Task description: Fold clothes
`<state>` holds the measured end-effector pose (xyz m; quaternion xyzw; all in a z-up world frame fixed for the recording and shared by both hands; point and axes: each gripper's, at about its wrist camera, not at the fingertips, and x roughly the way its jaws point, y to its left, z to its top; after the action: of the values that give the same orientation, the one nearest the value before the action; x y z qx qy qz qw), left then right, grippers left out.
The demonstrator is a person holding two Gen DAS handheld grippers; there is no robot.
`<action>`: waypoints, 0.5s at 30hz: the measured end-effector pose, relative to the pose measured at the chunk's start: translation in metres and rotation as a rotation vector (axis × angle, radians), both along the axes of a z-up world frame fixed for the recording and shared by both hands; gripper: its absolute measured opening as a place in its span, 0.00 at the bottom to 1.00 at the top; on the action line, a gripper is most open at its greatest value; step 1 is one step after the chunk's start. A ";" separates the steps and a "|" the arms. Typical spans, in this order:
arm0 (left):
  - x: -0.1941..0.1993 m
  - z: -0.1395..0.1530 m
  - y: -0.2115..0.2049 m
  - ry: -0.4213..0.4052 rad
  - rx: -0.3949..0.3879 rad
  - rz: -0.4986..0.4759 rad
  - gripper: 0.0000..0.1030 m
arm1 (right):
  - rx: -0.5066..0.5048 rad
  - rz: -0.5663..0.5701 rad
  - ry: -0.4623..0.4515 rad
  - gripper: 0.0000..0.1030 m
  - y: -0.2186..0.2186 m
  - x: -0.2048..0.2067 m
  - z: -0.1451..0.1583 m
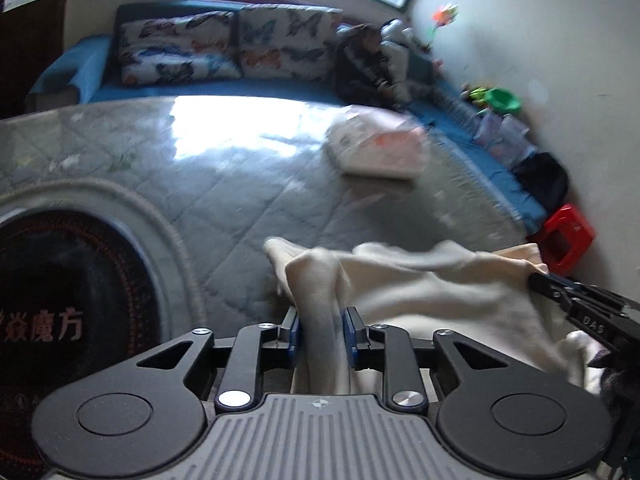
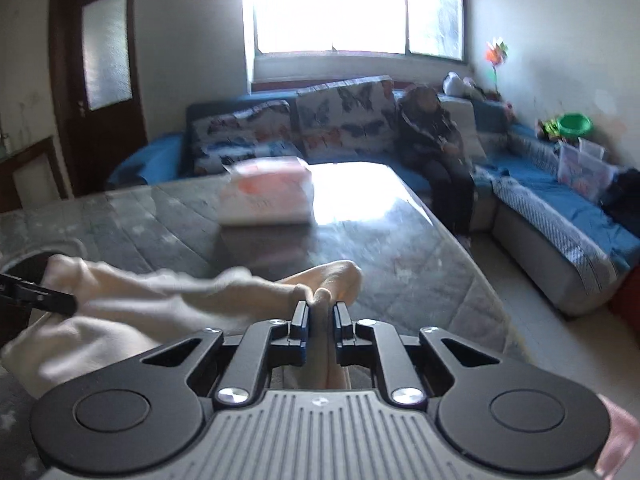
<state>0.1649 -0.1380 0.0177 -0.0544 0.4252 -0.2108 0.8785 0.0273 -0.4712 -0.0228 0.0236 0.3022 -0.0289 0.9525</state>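
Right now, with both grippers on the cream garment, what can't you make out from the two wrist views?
- Cream garment: its type, sleeves and hem; the left gripper body hides its near part, motion blur smears the rest.
- Right gripper: whether its pads pinch one layer or several; the fold hides it.
- White packet on the table: print unreadable, blurred.
- Dark round panel: cut off by the frame edge.

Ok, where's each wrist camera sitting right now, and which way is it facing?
Left wrist: on the left gripper, looking down its fingers at the cream garment across the table; the right gripper shows at right.
Right wrist: on the right gripper, facing the sofa and window; the left gripper shows at left.
Shared: garment, table, white package, sofa.
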 end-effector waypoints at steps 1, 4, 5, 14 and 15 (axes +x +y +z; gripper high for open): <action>0.002 -0.002 0.002 0.001 0.013 0.010 0.34 | -0.005 -0.006 0.007 0.13 -0.001 0.002 -0.003; 0.003 -0.002 0.012 -0.027 0.044 0.048 0.40 | -0.015 -0.028 -0.006 0.15 -0.005 0.000 -0.004; 0.002 0.001 0.016 -0.040 0.038 0.059 0.40 | -0.015 -0.031 -0.013 0.15 -0.006 -0.001 -0.003; -0.013 0.012 -0.025 -0.084 -0.066 -0.142 0.36 | 0.037 0.128 -0.020 0.17 0.026 0.020 -0.002; -0.012 0.009 -0.030 -0.080 -0.070 -0.157 0.36 | 0.037 0.143 -0.019 0.17 0.031 0.025 -0.003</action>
<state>0.1527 -0.1675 0.0267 -0.0433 0.3851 -0.2958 0.8731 0.0524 -0.4399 -0.0254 0.0200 0.2945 0.0451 0.9544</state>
